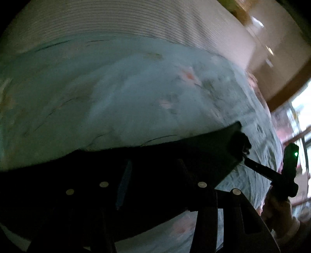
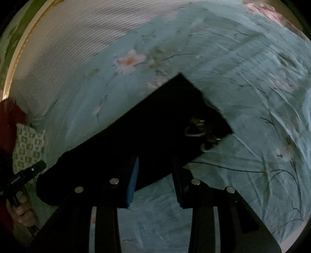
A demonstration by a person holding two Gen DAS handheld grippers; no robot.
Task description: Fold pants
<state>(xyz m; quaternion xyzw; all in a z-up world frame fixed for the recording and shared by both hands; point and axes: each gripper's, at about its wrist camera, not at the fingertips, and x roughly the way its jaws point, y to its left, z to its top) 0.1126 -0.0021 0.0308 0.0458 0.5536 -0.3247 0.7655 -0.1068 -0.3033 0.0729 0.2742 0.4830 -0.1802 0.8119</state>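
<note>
Dim room; teal floral bedsheet (image 2: 243, 81), white ribbed cover (image 1: 120, 17) beyond, bright window (image 1: 303, 109) at right.

The pants (image 2: 151, 128) are black, folded into a flat, roughly rectangular block resting on the light blue floral bedsheet (image 2: 243, 77). In the right wrist view the block runs diagonally from near left to far right, with one squared corner at the far end. A metal clasp (image 2: 200, 130) shows at the right-hand edge.
</note>
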